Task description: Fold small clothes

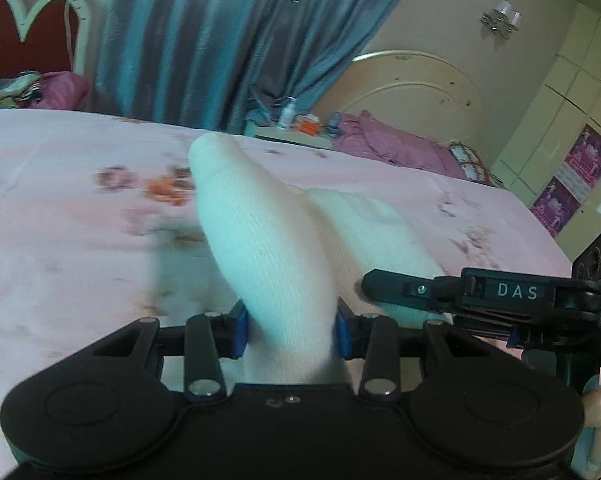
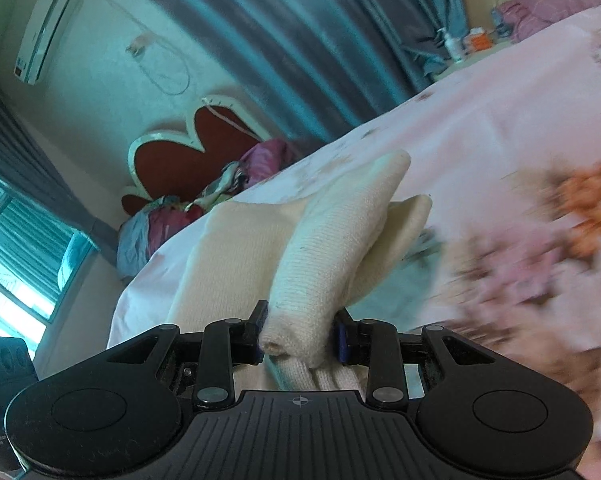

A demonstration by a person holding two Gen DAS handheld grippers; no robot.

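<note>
Cream knit garment (image 1: 272,248) is being lifted mid-fold, clamped between both your left gripper (image 1: 288,330) and right gripper (image 2: 300,338), needing laying over next.

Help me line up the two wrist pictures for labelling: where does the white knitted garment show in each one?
Left wrist view: the white knitted garment rises from lower centre, pinched in the left tongs, over the pink floral bedsheet.
Right wrist view: the garment sits at centre, bunched in the right tongs.
Shared landmark: the red heart-shaped headboard.
</note>
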